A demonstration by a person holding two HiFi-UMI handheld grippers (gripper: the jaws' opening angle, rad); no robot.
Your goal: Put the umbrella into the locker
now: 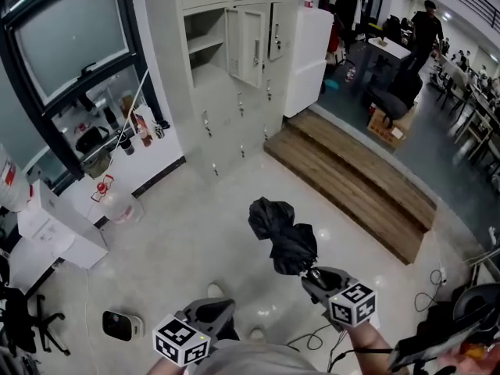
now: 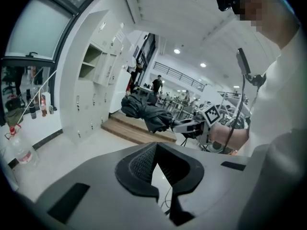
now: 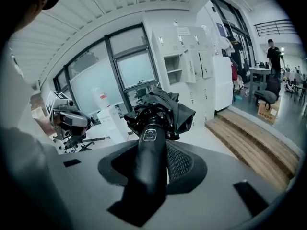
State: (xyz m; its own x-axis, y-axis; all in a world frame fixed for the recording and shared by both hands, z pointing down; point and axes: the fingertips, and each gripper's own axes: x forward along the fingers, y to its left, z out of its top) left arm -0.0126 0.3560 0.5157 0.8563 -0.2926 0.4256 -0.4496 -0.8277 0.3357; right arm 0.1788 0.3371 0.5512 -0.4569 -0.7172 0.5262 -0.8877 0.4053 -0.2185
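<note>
Folded black umbrella (image 1: 285,241) hangs above the floor, well apart from the open white locker (image 1: 234,100).

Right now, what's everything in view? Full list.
umbrella: 1, black, folded, out in front over the floor
locker bank: 1, pale grey, far wall, one upper door open
cabinet: 1, white, right of the locker bank
wooden steps: 1 set, brown, right of the lockers
bottle: 1, clear, floor at left
cardboard box: 1, brown, far right
bystander: 1, dark clothes, background
left gripper: 1, grey, jaws together, empty
right gripper: 1, grey, jaws on the umbrella's handle
</note>
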